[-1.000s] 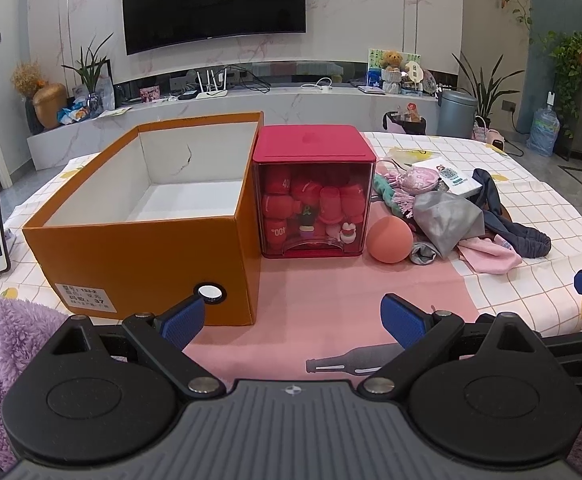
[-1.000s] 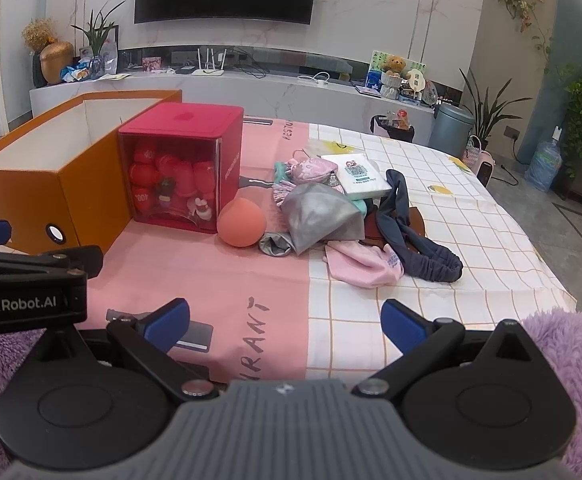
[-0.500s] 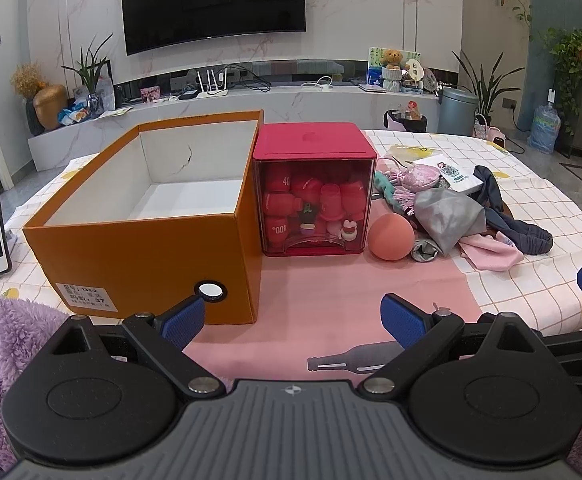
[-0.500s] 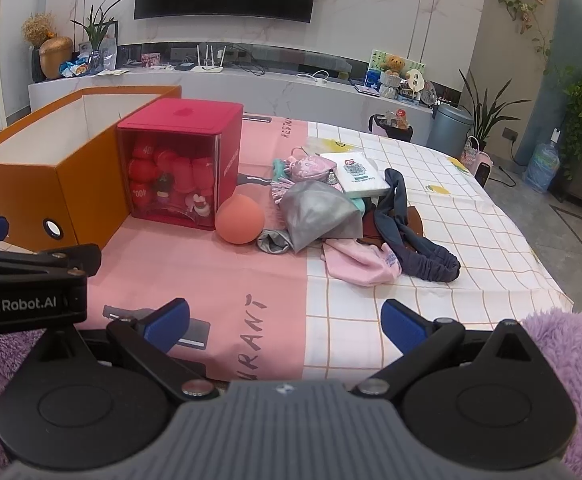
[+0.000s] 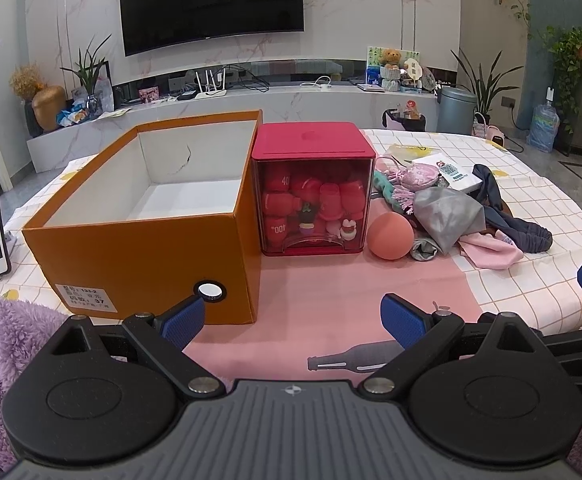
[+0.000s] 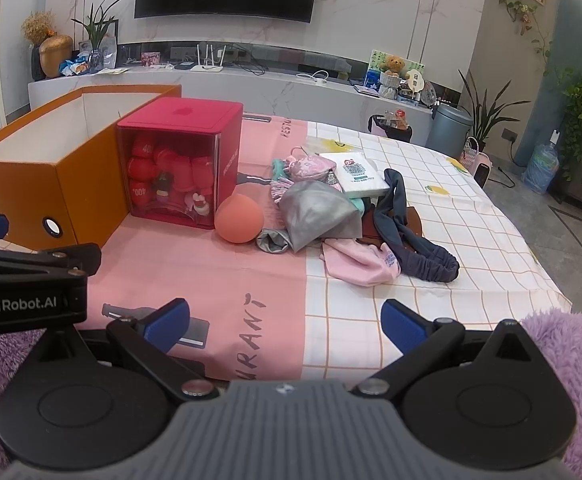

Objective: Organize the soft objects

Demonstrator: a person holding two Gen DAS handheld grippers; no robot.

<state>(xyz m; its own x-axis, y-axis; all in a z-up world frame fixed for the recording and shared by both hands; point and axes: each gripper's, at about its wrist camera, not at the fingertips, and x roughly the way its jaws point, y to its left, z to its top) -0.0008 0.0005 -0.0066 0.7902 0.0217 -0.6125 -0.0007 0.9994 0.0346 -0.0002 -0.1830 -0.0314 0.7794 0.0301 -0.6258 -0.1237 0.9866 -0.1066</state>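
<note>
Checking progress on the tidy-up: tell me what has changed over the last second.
Nothing taken or released. Both views creep slightly toward the table. The left claw and right claw stay open and empty; the orange box, red case and cloth pile lie untouched.

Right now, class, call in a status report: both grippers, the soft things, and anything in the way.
Left gripper open, empty. Right gripper open, empty. Soft pile untouched beside the peach ball; orange box empty. Nothing in the way.

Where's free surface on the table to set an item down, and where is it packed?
Free: the pink cloth strip between both open grippers and the red box; the checkered cloth right of the pile; inside the orange box. Packed: the fabric pile against the peach ball.
</note>
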